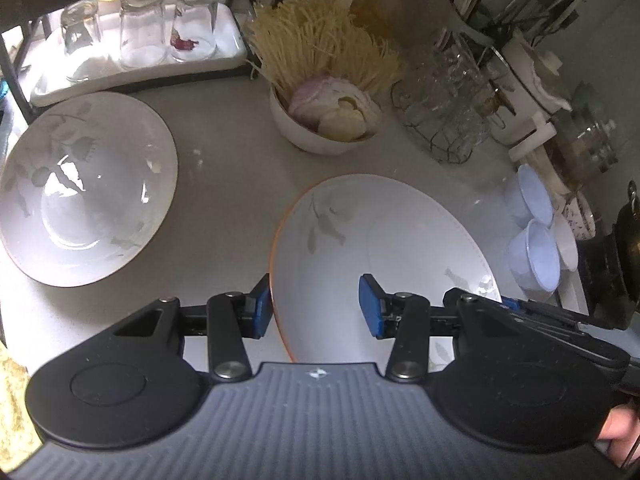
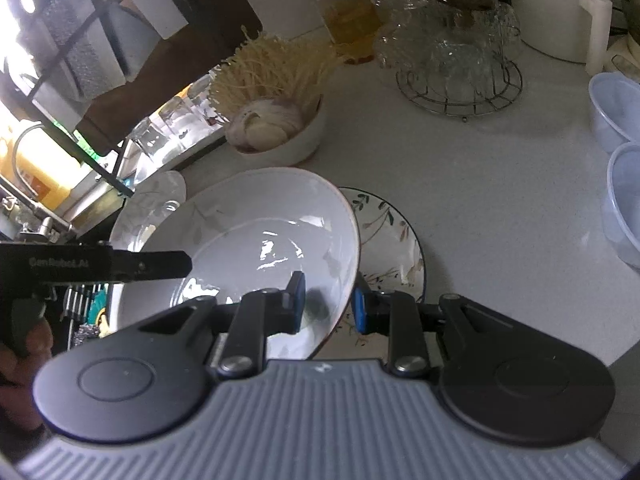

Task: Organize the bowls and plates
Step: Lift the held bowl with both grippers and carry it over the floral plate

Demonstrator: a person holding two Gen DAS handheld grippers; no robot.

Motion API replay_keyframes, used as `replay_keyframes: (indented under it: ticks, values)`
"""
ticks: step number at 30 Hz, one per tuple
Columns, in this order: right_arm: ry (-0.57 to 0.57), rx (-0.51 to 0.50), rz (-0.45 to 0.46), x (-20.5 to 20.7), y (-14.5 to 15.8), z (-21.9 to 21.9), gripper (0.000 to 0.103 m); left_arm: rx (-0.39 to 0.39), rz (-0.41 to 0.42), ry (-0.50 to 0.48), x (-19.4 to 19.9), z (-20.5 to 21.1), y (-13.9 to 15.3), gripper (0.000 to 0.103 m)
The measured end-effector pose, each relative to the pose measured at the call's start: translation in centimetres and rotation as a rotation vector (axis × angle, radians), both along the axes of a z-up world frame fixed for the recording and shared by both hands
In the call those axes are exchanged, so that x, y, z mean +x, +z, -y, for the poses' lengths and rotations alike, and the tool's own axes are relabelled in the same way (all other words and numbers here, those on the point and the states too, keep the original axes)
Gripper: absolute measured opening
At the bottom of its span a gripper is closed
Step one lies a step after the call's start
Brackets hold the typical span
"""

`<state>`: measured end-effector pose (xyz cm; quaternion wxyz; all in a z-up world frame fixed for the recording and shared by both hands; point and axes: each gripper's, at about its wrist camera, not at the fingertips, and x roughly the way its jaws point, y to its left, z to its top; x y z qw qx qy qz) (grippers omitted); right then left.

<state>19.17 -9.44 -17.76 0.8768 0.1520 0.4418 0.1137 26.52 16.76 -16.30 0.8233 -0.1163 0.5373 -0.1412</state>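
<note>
A white leaf-patterned plate (image 1: 384,248) with an orange rim hangs tilted above the counter. My left gripper (image 1: 316,306) is open, its fingers either side of the plate's left rim, not clamped. My right gripper (image 2: 327,300) has its blue pads either side of the same plate's (image 2: 256,240) right rim and looks shut on it. A matching deep bowl (image 1: 84,188) sits on the counter to the left. A dark-rimmed floral plate (image 2: 388,240) lies flat under the held plate.
A white bowl of onion and garlic (image 1: 320,128) with dry noodles stands behind. A tray of upturned glasses (image 1: 136,36) is back left. A wire glass rack (image 1: 448,112) and pale blue plastic bowls (image 1: 532,248) are on the right, with an oil jar (image 2: 348,12).
</note>
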Motion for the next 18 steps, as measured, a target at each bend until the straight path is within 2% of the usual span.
replay_keyframes:
  ticks: [4,8,18]
  values:
    - [0.009,-0.016,0.005,0.5,-0.5,0.2,0.028,0.018,-0.023,0.004,0.8,0.6,-1.0,0.050]
    - [0.028,-0.045,-0.005,0.9,-1.3,0.4,0.028,0.002,-0.051,0.017,1.1,0.8,-1.9,0.050]
    - [0.033,-0.050,-0.047,1.4,-2.8,0.2,0.028,0.018,-0.100,-0.008,1.1,0.9,-3.4,0.050]
